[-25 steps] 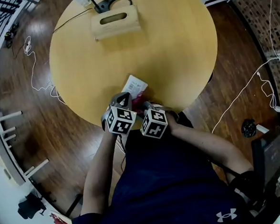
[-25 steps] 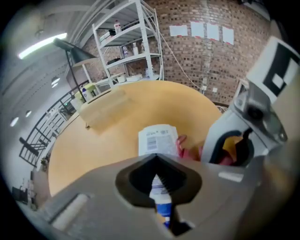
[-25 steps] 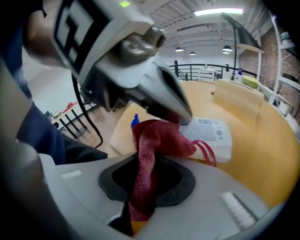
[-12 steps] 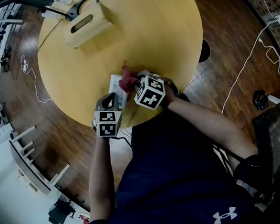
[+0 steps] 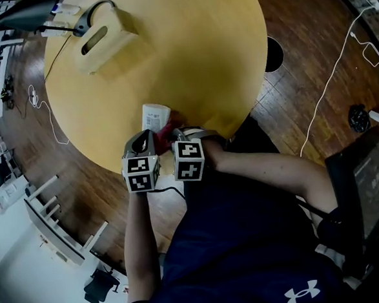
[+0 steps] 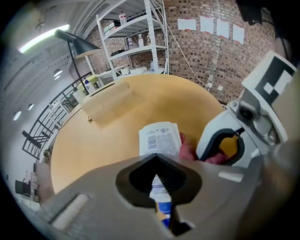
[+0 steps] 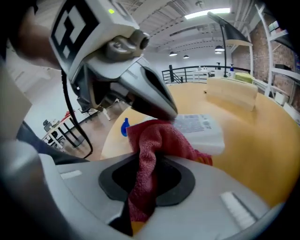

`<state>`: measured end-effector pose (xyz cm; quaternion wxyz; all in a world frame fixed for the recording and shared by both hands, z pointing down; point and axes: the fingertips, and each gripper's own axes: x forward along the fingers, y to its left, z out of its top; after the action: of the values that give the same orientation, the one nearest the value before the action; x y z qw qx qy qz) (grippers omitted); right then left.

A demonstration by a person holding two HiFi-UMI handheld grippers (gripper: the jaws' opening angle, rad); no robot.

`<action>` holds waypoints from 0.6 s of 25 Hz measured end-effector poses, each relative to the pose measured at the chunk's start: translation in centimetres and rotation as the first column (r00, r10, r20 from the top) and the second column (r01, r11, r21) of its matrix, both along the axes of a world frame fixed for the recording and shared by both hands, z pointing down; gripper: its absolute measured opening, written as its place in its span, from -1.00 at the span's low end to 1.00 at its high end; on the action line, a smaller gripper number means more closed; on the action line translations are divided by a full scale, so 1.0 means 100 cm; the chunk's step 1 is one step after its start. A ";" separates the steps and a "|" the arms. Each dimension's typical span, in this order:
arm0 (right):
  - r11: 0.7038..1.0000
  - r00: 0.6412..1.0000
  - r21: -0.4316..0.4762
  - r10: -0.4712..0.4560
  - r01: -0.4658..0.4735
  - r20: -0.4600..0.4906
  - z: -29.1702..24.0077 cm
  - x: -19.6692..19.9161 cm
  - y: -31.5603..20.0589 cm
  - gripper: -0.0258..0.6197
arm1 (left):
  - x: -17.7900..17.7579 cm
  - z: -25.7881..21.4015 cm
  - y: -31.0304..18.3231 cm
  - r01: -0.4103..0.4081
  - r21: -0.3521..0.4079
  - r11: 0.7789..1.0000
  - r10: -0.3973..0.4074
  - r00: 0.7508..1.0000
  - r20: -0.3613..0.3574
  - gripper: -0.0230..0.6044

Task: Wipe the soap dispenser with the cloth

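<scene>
The white soap dispenser (image 5: pixel 155 116) lies on its side near the front edge of the round wooden table (image 5: pixel 202 49). In the left gripper view its printed label (image 6: pixel 159 138) faces up. My left gripper (image 6: pixel 165 216) is shut on the dispenser's blue-and-white pump end. In the head view the left gripper (image 5: pixel 147 141) sits just left of the right gripper (image 5: pixel 179 137). My right gripper (image 7: pixel 140 206) is shut on the red cloth (image 7: pixel 154 140). The cloth presses against the near end of the dispenser (image 7: pixel 201 127), beside the blue pump (image 7: pixel 124 127).
A wooden tissue box (image 5: pixel 104 40) stands at the far left of the table, with a black lamp base (image 5: pixel 84 19) and its cable behind it. The table's front edge runs just under both grippers. White cables (image 5: pixel 339 72) lie on the wooden floor to the right.
The right gripper with the red cloth has drawn back along the dispenser toward the table's front edge, close beside the left gripper. The left gripper keeps its hold.
</scene>
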<state>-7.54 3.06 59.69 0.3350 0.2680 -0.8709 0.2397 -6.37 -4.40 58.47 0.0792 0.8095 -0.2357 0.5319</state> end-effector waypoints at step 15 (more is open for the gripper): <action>0.952 0.949 0.029 0.302 -0.306 0.090 -0.064 0.132 -0.063 -0.68 | -0.020 -0.042 -0.019 0.460 -0.133 0.878 -0.479 0.839 -0.259 -0.80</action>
<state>5.65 -3.21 53.31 0.2510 0.3955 -0.8376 0.2811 -8.42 -6.30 54.30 0.2664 0.7917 -0.3956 0.3818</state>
